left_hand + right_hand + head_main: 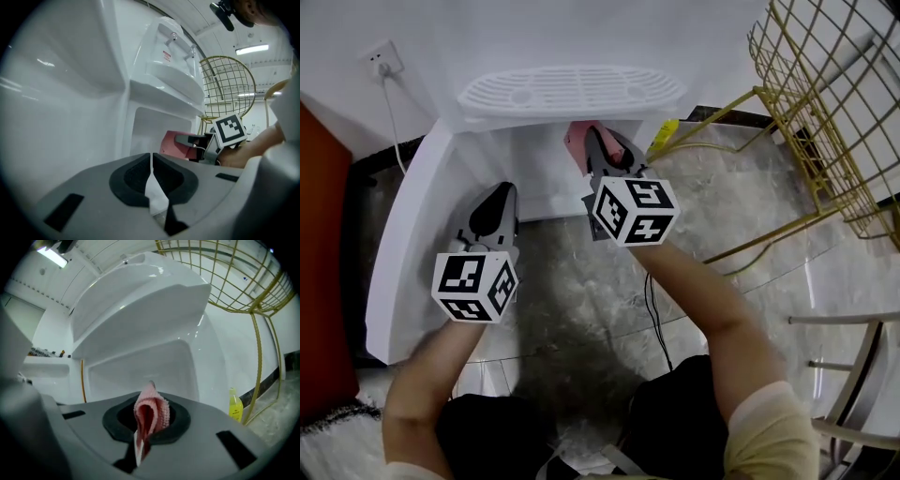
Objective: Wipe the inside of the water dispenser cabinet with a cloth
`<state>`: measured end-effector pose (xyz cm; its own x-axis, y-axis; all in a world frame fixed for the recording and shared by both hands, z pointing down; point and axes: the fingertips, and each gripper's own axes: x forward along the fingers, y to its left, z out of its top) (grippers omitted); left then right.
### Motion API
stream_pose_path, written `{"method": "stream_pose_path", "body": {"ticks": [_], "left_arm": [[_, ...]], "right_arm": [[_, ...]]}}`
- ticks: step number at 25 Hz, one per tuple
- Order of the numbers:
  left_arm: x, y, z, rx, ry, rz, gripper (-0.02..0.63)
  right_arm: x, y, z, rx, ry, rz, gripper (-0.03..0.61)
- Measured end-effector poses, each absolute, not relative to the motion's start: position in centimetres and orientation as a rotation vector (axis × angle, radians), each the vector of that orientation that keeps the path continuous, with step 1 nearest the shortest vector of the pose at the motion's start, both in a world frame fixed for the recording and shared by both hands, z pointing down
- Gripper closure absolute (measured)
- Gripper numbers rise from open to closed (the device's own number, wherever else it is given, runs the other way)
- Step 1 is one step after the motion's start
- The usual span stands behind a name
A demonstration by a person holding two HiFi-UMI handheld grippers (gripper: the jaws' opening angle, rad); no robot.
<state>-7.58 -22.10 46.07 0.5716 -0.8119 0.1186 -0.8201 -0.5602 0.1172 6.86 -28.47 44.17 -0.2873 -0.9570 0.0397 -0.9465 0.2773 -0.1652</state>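
The white water dispenser's lower cabinet stands open, its door swung out to the left. My right gripper is at the cabinet mouth, shut on a pink cloth. In the right gripper view the folded cloth sticks up between the jaws, facing the white cabinet interior. My left gripper hovers lower left, between the door and the opening, jaws shut with nothing held. The left gripper view shows the cloth and the right gripper in front of the cabinet.
The drip tray juts out above the cabinet. A gold wire rack stands to the right, a yellow bottle at its foot beside the dispenser. A wall socket with a cable is at back left. A chair frame is at lower right.
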Motion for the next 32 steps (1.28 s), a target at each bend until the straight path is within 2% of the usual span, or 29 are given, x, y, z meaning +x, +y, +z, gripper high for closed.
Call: {"method": "stream_pose_path", "body": {"ticks": [8, 24, 32], "left_arm": [[-8.9, -22.5, 45.7, 2.636, -1.419, 0.050, 0.611], [-9.9, -22.6, 44.2, 2.644, -1.454, 0.000, 0.611], [-10.2, -22.5, 44.1, 2.649, -1.451, 0.002, 0.611]], "right_arm": [[10.7, -27.8, 39.9, -1.785, 2.169, -0.319, 0.552], [8.2, -28.7, 39.0, -1.511, 2.116, -0.470, 0.552], [4.6, -28.7, 38.8, -1.341, 2.210, -0.477, 0.552]]}}
